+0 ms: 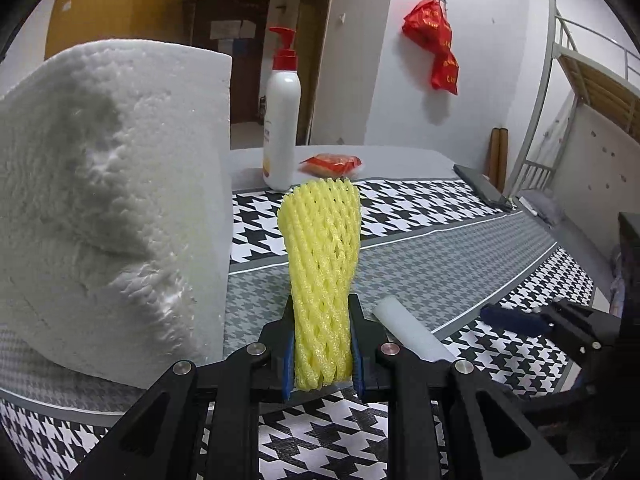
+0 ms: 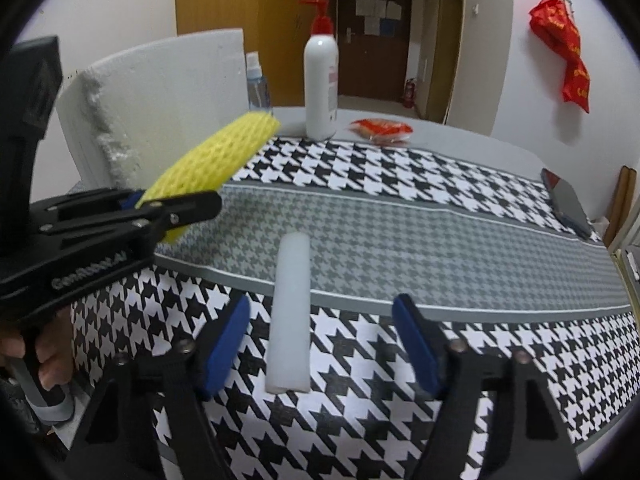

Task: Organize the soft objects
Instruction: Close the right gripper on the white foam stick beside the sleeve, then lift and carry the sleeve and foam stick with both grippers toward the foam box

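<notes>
Left gripper [image 1: 322, 344] clenched on a yellow foam net [image 1: 322, 264]; right gripper [image 2: 320, 344] released around a white foam stick [image 2: 291, 312].

The net is pinched at its near end and sticks up off the checked tablecloth [image 2: 400, 184], just right of a big white foam block [image 1: 104, 200]. The stick lies flat on the cloth between the right gripper's blue pads [image 2: 224, 344], touching neither. At the far edge stand a white pump bottle [image 2: 320, 80] and a red packet [image 2: 380, 128].
</notes>
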A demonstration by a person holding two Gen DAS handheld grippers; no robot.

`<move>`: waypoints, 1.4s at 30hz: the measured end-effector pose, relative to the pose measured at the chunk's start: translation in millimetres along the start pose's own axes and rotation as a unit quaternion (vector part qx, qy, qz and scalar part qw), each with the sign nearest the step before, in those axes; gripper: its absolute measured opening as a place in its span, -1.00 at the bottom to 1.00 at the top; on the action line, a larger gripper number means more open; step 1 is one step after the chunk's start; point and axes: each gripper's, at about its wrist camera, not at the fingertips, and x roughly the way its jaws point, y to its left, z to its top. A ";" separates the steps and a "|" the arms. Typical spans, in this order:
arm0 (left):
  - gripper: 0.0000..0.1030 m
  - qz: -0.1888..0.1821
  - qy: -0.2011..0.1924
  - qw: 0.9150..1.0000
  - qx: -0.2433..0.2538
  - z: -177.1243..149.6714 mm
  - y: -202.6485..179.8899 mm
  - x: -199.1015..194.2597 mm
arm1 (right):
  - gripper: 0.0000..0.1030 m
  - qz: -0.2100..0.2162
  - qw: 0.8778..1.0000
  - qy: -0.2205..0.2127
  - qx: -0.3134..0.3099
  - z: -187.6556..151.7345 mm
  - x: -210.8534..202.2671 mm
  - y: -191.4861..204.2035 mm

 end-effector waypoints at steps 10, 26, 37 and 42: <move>-0.56 -0.003 0.002 1.000 -0.003 -0.7 0.2 -1.0 | 0.13 0.001 0.999 0.038 -0.014 1.0 19.7 5.3; -0.56 -0.013 -0.004 1.000 -0.001 -1.3 0.8 -7.8 | -0.53 0.024 0.999 0.045 -0.012 3.3 20.6 12.8; -0.56 -0.022 -0.006 1.000 -0.001 -0.4 -1.4 -12.1 | -0.54 0.029 0.999 0.033 0.014 4.3 11.9 7.1; -0.56 -0.021 -0.011 1.000 0.000 0.2 -3.6 -20.3 | -0.54 0.022 0.999 0.017 0.023 3.3 -5.3 2.9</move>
